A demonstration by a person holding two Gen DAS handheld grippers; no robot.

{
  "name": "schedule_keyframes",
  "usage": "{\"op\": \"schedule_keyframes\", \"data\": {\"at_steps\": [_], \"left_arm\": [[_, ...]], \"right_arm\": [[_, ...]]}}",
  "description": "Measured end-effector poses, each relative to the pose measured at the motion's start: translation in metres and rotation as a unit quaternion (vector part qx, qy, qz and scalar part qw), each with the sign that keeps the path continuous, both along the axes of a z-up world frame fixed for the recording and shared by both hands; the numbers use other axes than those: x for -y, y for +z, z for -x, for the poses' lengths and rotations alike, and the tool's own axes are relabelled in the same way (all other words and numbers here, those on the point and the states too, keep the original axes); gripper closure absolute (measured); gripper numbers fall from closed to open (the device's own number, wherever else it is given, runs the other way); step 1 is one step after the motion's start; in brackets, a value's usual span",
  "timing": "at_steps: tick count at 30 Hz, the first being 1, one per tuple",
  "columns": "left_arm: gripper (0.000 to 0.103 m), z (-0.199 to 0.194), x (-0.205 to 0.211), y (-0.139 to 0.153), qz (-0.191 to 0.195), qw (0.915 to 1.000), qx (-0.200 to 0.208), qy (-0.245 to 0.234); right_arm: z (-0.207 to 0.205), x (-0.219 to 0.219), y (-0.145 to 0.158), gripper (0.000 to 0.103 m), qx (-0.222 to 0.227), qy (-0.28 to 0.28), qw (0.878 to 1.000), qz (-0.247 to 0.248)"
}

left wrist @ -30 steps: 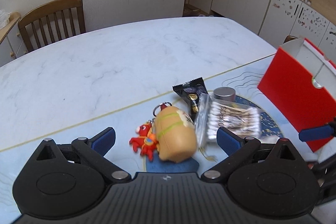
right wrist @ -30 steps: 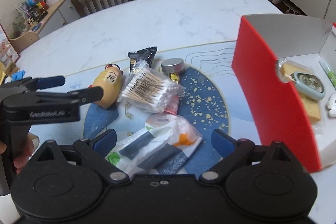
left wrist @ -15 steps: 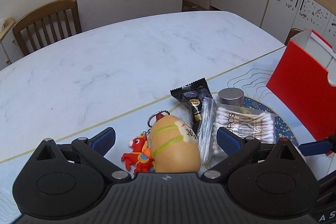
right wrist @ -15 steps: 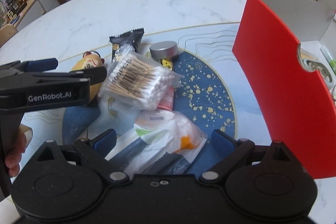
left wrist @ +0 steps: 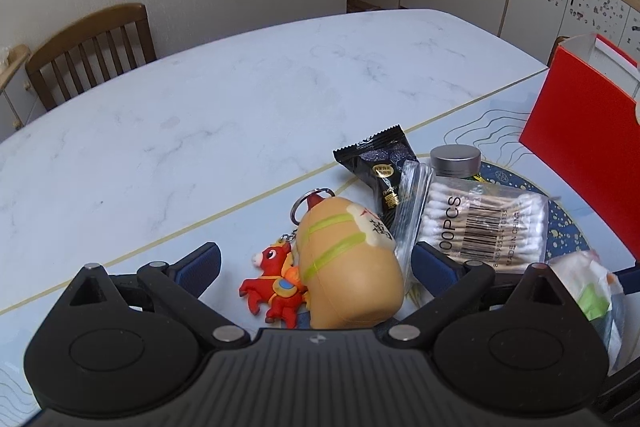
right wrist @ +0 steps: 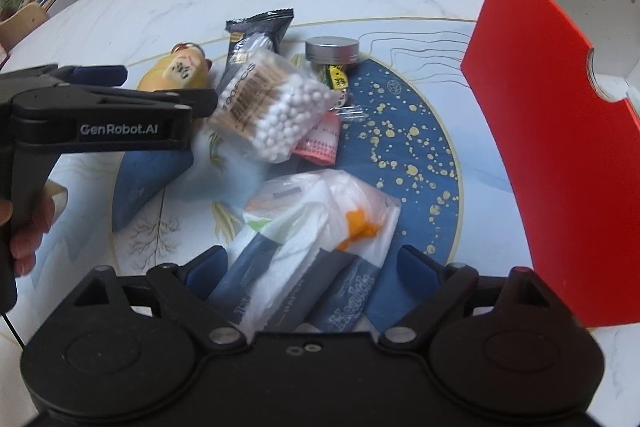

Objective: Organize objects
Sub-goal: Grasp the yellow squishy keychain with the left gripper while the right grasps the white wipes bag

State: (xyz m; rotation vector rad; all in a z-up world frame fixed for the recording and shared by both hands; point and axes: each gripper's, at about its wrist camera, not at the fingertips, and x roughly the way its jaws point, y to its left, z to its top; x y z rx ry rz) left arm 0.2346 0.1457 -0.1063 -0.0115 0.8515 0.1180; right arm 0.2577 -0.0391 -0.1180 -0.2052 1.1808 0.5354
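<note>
1. My left gripper (left wrist: 316, 263) is spread wide and low over the desk (left wrist: 224, 115). The tan squishy keychain toy (left wrist: 348, 267) and its red horse charm (left wrist: 276, 287) lie between the fingers; I cannot tell whether either finger touches them.
2. My right gripper (right wrist: 314, 267) is likewise spread, with the clear bag of tissue packs (right wrist: 316, 239) lying between its fingers, ungripped.
3. The cotton swab pack (left wrist: 480, 227), marked 100PCS, lies just beside the toy, on the toy's right in the left wrist view, overlapping the black snack sachet (left wrist: 380, 163).
4. A round silver tin (right wrist: 332, 51) sits behind the swabs, with a small pink packet (right wrist: 320, 143) partly under them.
5. All items rest on a blue patterned mat (right wrist: 408, 147).
6. The red box (right wrist: 560, 147) stands upright at the right, well apart from the toy.
</note>
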Motion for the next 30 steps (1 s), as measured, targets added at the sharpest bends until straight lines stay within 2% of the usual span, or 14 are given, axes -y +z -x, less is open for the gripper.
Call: {"op": "schedule_keyframes", "data": {"at_steps": [2, 4, 7, 11, 15, 21, 25, 30], "left_arm": [[0.009, 0.002, 0.000, 0.000, -0.003, 1.0000, 0.002, -0.001], [0.019, 0.004, 0.000, -0.001, -0.006, 1.0000, 0.003, -0.003], [0.029, 0.007, 0.000, 0.000, 0.002, 1.0000, 0.005, -0.008], [0.041, 0.009, 0.006, 0.003, -0.004, 0.9998, 0.011, -0.019], [0.053, 0.011, 0.009, 0.005, -0.003, 0.9996, 0.010, -0.025], [0.056, 0.016, 0.010, 0.010, -0.003, 0.9997, 0.017, -0.018], [0.057, 0.022, 0.009, 0.015, 0.012, 0.9997, 0.018, -0.014], [0.058, 0.037, 0.009, 0.025, 0.027, 0.9994, 0.020, -0.005]], "right_arm": [[0.002, 0.000, 0.000, 0.014, 0.002, 0.006, 1.000, 0.000], [0.004, 0.000, 0.000, 0.016, 0.005, 0.013, 1.000, 0.002], [0.007, 0.001, 0.000, 0.018, 0.011, 0.021, 1.000, 0.004], [0.009, 0.006, 0.002, 0.022, 0.013, 0.028, 1.000, 0.003], [0.011, 0.015, 0.003, 0.031, 0.014, 0.027, 1.000, -0.003], [0.016, 0.034, 0.009, 0.049, 0.012, 0.026, 0.999, -0.017], [0.023, 0.042, 0.017, 0.062, 0.022, 0.040, 0.999, -0.019], [0.034, 0.049, 0.034, 0.065, 0.039, 0.057, 0.997, -0.031]]}}
